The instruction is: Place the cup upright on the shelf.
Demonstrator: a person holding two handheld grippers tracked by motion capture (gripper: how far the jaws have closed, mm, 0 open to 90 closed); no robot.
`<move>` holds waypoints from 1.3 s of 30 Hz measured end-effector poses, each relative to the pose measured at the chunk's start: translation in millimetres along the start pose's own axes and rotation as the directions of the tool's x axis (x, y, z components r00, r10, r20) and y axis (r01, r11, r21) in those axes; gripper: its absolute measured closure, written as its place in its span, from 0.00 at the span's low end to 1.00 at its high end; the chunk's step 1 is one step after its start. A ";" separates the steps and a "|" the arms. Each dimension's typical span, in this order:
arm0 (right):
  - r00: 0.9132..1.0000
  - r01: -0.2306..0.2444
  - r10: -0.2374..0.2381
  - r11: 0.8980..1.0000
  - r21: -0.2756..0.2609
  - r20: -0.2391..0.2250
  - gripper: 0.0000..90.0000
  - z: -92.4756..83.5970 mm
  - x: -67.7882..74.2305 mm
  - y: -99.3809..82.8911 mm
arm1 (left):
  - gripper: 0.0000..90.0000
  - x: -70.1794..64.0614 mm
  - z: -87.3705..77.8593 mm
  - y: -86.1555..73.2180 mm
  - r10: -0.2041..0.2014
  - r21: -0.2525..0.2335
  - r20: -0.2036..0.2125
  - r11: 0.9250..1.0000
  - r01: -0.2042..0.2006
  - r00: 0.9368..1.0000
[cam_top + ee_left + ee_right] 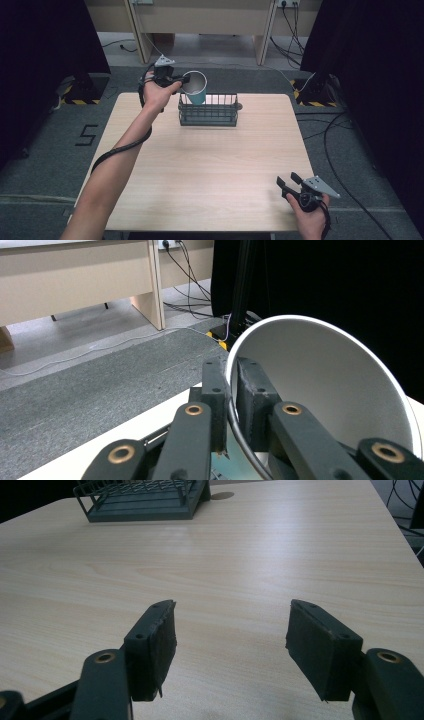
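A teal cup [196, 88] with a white inside hangs tilted above the left end of a dark wire basket [208, 110] at the table's far side. My left gripper [178, 80] is shut on the cup's rim. In the left gripper view the rim of the cup [320, 380] is pinched between the two pads, one inside the cup and one outside, at my left gripper [231, 390]. My right gripper [288, 181] rests open near the table's front right corner. In the right gripper view my right gripper [231, 635] has only bare table between its jaws.
The light wooden table [210, 165] is bare between the basket and the front edge. The basket [145, 500] appears far off in the right gripper view. Cables [340, 150] lie on the grey floor to the right. A wooden bench [200, 20] stands behind the table.
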State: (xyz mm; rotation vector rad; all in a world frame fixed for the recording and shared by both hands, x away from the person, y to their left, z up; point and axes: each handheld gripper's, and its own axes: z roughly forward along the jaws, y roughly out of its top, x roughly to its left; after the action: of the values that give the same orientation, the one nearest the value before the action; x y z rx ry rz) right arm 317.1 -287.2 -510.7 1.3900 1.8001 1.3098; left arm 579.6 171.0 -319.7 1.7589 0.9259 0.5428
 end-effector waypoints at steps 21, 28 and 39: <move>1.000 -0.004 0.004 1.000 -0.003 -0.003 0.41 -0.2 -0.7 -0.3 | 0.92 3.8 35.2 -4.7 -0.042 0.021 -0.024 0.999 0.043 0.999; 1.000 -0.004 0.004 1.000 -0.004 -0.004 0.41 -0.1 -0.7 -0.3 | 0.92 4.1 47.1 -10.5 -0.052 0.038 -0.030 0.998 0.053 0.998; 1.000 -0.004 0.004 1.000 -0.002 -0.006 0.41 -0.4 -0.8 -0.3 | 0.92 6.8 58.2 -18.9 -0.064 0.063 -0.042 0.996 0.067 0.997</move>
State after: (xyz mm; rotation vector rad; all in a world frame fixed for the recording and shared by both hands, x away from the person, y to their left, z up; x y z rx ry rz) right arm 316.9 -288.0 -510.9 1.3902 1.8007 1.3190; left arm 619.8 146.0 -359.2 1.7743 1.0360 0.5125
